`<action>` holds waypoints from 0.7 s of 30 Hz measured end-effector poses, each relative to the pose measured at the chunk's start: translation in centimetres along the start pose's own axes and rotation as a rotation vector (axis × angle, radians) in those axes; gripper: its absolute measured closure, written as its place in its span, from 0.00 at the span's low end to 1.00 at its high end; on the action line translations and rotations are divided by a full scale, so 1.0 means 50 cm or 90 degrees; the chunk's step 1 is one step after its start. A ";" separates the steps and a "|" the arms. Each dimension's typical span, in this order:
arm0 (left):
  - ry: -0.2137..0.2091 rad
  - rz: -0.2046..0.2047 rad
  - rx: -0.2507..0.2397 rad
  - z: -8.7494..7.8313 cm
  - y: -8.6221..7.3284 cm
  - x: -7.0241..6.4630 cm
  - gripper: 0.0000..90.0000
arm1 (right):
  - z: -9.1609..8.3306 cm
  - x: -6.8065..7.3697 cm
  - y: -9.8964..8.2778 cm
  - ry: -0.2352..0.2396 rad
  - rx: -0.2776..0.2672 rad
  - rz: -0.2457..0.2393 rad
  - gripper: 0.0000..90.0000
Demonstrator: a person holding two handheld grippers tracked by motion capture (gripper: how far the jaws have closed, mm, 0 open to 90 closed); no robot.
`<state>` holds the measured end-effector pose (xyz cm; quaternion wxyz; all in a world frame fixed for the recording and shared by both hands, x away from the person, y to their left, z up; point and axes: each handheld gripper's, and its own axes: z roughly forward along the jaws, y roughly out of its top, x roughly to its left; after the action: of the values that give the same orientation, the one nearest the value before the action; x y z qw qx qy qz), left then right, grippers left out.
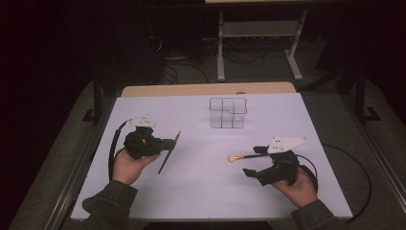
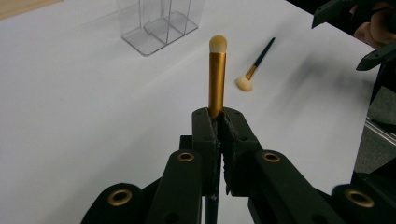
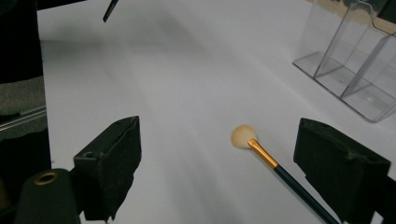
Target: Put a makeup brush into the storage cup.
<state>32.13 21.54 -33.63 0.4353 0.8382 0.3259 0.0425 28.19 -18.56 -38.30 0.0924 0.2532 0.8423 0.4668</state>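
The left gripper (image 2: 217, 123) is clamped tight on a gold-handled makeup brush (image 2: 216, 79), its pale tip pointing past the jaws in the left gripper view; in the high view the same brush (image 1: 169, 152) hangs slanted from the gripper (image 1: 165, 143) over the left half of the table (image 1: 191, 191). The right gripper (image 3: 224, 172) stands wide open with nothing between its pads; a second brush (image 3: 271, 161), dark-handled with a fluffy head, lies flat on the white surface between and below them, near the right edge of the table. Whether the pads touch it is hard to tell, though they seem apart from it. The clear divided organizer (image 1: 228, 113) stands toward the far edge, near its middle, apparently empty. Judged from this, one brush is lifted, the other not yet grasped, and neither is stowed in the organizer.
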 end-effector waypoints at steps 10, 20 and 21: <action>-0.011 0.012 -0.006 0.001 0.009 -0.008 0.94 | 0.012 -0.001 0.038 0.023 0.016 -0.008 0.16; -0.025 0.020 -0.008 0.007 0.018 -0.019 0.94 | 0.029 0.001 0.060 0.046 0.031 -0.013 0.16; -0.029 0.019 -0.010 0.008 0.019 -0.020 0.94 | 0.030 0.001 0.062 0.048 0.033 -0.014 0.16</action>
<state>31.97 20.26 -32.95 0.4483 0.8403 0.3032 0.0323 29.80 -16.05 -36.52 0.0593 0.2288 0.8595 0.4533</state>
